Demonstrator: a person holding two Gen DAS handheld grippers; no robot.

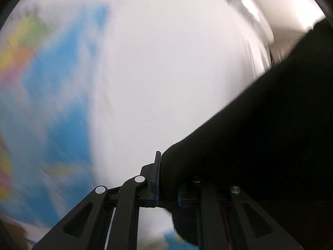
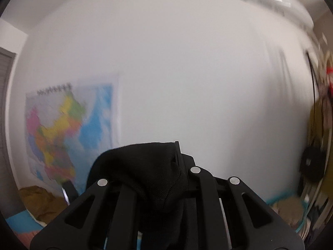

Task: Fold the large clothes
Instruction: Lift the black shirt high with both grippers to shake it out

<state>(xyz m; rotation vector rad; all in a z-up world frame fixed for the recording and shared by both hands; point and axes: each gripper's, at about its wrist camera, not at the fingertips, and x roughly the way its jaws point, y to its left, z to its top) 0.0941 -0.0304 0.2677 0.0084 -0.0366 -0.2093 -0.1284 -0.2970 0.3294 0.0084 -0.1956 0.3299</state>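
A black garment (image 1: 260, 135) is held up in the air against a white wall. In the left wrist view my left gripper (image 1: 168, 179) is shut on its edge, and the cloth stretches up and to the right from the fingers. In the right wrist view my right gripper (image 2: 166, 162) is shut on another part of the black garment (image 2: 145, 170), which bunches over the left finger and hangs down between the arms. Both views are blurred by motion. The rest of the garment is out of view.
A coloured wall map (image 2: 66, 129) hangs on the white wall (image 2: 187, 83); it also shows blurred in the left wrist view (image 1: 52, 83). A brown heap (image 2: 39, 202) lies low at the left. Cluttered shelves (image 2: 320, 125) stand at the right edge.
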